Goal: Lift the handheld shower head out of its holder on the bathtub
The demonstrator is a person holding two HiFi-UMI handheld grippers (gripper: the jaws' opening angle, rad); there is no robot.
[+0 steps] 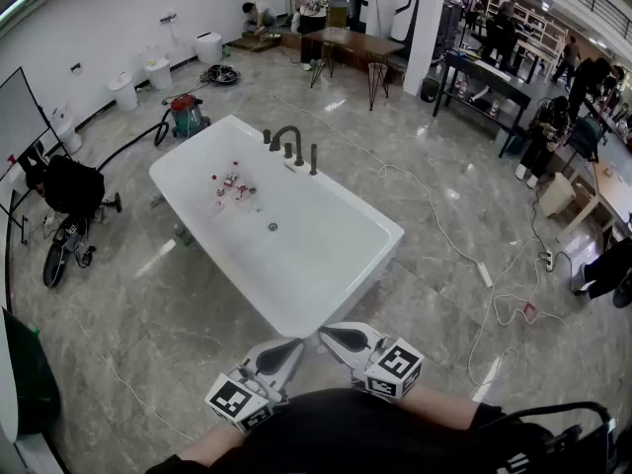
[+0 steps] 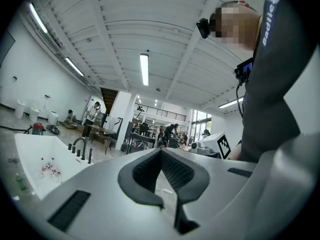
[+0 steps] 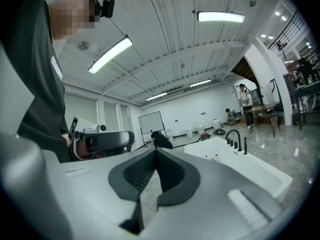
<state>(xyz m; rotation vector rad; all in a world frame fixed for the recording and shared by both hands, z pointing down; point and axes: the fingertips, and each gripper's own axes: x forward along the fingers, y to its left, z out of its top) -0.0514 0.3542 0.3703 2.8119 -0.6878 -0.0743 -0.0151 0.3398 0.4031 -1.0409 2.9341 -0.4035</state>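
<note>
The grey marble floor (image 1: 148,304) gleams under long ceiling strip lights (image 2: 144,69). A white wall (image 1: 99,18) runs along the left, toilets (image 1: 123,89) lined against it (a whiteboard (image 3: 150,125) stands nearer); a wooden table (image 1: 351,39) sits farther back.

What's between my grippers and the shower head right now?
In the head view, just the tub: its near end, then bare white basin. The shower head stands on the far rim.
</note>
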